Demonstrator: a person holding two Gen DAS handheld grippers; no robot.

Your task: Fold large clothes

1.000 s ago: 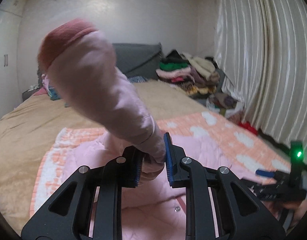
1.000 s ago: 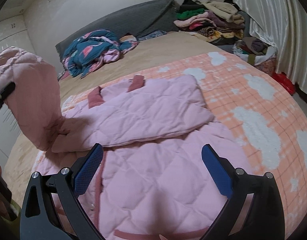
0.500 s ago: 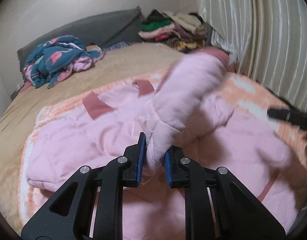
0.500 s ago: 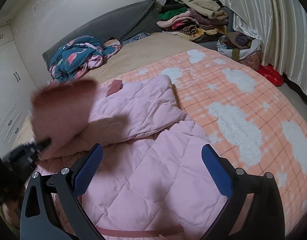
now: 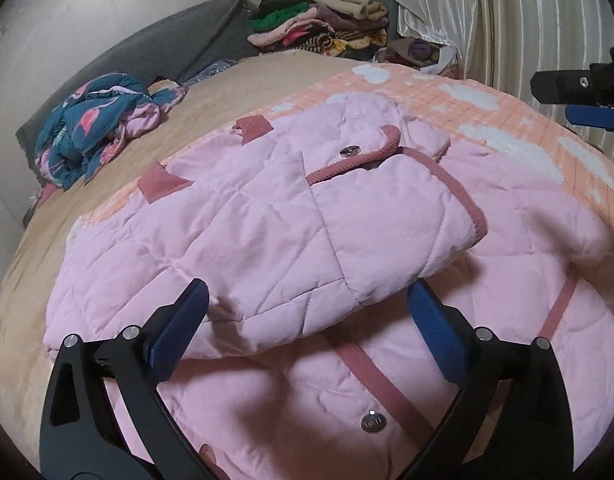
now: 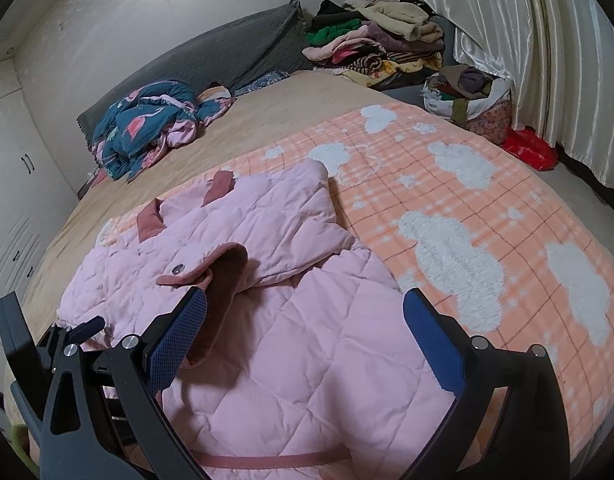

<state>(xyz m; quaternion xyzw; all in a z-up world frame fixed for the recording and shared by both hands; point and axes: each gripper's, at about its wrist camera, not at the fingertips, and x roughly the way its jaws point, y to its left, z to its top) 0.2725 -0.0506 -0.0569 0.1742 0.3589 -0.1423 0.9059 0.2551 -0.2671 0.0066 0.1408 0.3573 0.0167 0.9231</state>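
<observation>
And the left gripper (image 5: 305, 312) lets go! A second ago its fingers (image 5: 179, 326) were pinched on the sleeve (image 5: 347, 216), swinging it high over the bed; now they stand wide apart and empty, hovering just above the quilting. The sleeve has landed, lying flat across the chest of the pink quilted jacket (image 6: 307, 352), its dusty-rose cuff (image 5: 391, 146) pointing toward one o'clock in the left wrist view, a snap button (image 5: 349, 152) gleaming beside it.

Over to the right gripper (image 6: 305, 328): fingers (image 6: 433, 340) spread wide as before, holding nothing, poised over the jacket's lower half.

Further out, the jacket sits on the peach cloud-print blanket (image 6: 487, 220), which covers the tan bed (image 6: 287, 108). At ten o'clock, a crumpled blue flamingo-print garment (image 6: 147, 128); at twelve to one o'clock, a pile of clothes (image 6: 379, 44) by the curtain (image 6: 527, 40).

What it means, by my reading: this sleeve fold is done, both grippers are free, and the body fold looks like the next call.
</observation>
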